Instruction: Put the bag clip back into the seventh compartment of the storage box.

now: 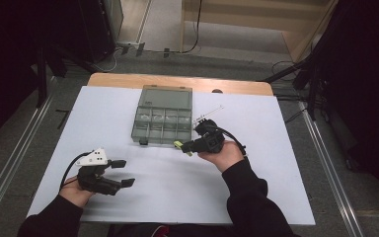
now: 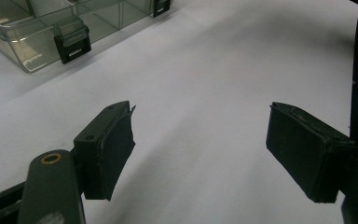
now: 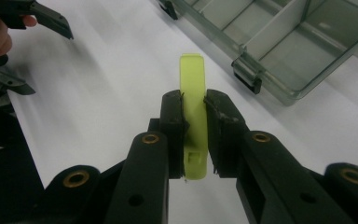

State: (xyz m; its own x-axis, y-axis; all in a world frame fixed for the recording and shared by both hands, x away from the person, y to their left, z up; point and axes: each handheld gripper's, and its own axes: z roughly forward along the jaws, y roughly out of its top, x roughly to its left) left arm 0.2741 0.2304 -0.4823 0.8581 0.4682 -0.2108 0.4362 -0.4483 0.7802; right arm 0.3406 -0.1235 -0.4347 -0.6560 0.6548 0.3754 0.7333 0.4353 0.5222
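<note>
**Yellow-green clip pinched, box not reached: slip and miss risks**

Yellow-green plastic clip [image 3: 193, 116] clamped between pads of right gripper [image 3: 194, 135], held flat-sided, long end poking out past the tips, short end back between the jaws. Seen in high view at right gripper [image 1: 183, 146], hovering over white table [image 1: 276, 197] just off the near right corner of box [image 1: 163, 118]. Grip narrow, on the middle of the clip only; smooth plastic, worn pad edges. Likely to pivot or squirt out if squeezed unevenly or swung fast.

Clear box open, lid [image 1: 167, 96] laid back, dividers making small compartments [image 3: 279, 51]. Latch [image 3: 247, 74] sticking up on the near wall, close to the clip's path. Could snag the protruding end on latch or wall and knock the clip askew, or nudge the light box across the table. Nothing bracing the box.

Left gripper [image 1: 121, 173] jaws wide apart, nothing between pads [image 2: 112, 149], parked low over bare table near the left front, well apart from box. No help if box slides.

Compartments narrow versus clip length, judged by eye: dropped from too high or at an angle, may bridge a divider or bounce into the wrong cell. Released early, lands on table short of the box. Thin wire [image 1: 207, 114] lying right of the box near the right hand [image 1: 224, 155]; trailing cable could drag it.
</note>
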